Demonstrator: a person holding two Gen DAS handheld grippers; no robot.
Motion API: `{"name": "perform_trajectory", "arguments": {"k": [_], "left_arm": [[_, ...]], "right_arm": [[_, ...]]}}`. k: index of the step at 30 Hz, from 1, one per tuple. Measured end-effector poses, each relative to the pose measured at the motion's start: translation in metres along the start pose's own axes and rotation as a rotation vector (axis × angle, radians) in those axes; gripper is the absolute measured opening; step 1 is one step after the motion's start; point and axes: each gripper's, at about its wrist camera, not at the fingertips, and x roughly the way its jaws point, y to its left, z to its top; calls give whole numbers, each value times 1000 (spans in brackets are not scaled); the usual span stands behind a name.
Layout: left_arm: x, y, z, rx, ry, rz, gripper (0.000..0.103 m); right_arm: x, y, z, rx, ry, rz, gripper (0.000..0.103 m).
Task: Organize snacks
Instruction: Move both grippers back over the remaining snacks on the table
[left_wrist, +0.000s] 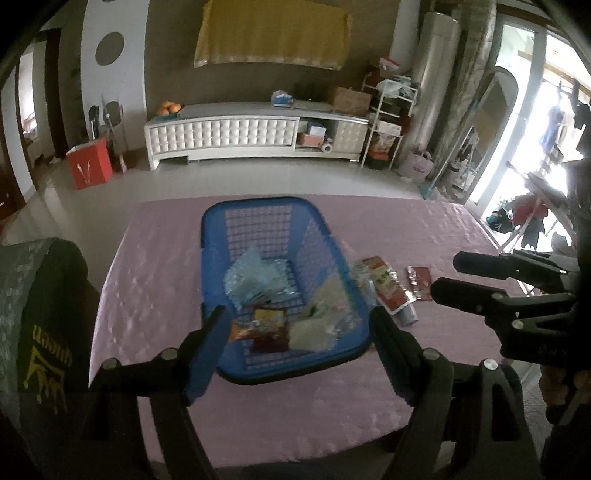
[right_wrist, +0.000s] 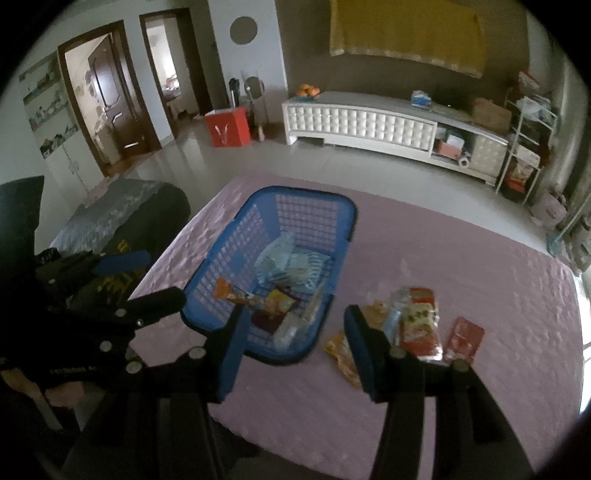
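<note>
A blue plastic basket (left_wrist: 218, 236) stands on the pink-covered table (left_wrist: 155, 280) and holds several snack packets: pale blue ones (left_wrist: 255, 284), a red-yellow one (left_wrist: 269, 328) and whitish ones (left_wrist: 317, 325). It also shows in the right wrist view (right_wrist: 236, 240). More packets lie on the cloth right of the basket: a red-white one (right_wrist: 419, 321), a small dark red one (right_wrist: 463, 338) and an orange one (right_wrist: 343, 354). My left gripper (left_wrist: 299, 350) is open and empty above the basket's near end. My right gripper (right_wrist: 295, 350) is open and empty above the basket's near right corner.
A dark chair with a patterned cover (left_wrist: 40, 302) stands at the table's left edge. Beyond the table are tiled floor, a white low cabinet (left_wrist: 255, 133), a red box (left_wrist: 88, 166) and shelving (left_wrist: 388, 122) at the right.
</note>
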Motion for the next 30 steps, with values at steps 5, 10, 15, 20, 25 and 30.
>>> {"name": "perform_trajectory", "arguments": {"k": [5,10,15,20,25,30], "left_arm": [[-2,-27,1,24,-4,-10,74],[3,-54,1,46,5,-12,74],[13,-80,2,69,11,-21,74],[28,-103,5,71,24,-45,74],[47,-125,8,90,49,-51,74],[69,-145,11,110,70,-52,74]], "right_arm": [[-20,-25,-10,34,-24,-31,59],[-31,-50,-21,75,-36,-49,63],[-37,-75,-32,115,-35,-64,64],[-40,-97,-41,152,-35,-70,64],[-42,-121,-50,179,-32,-79,64],[-35,-144,-55,203,-12,-82,64]]}}
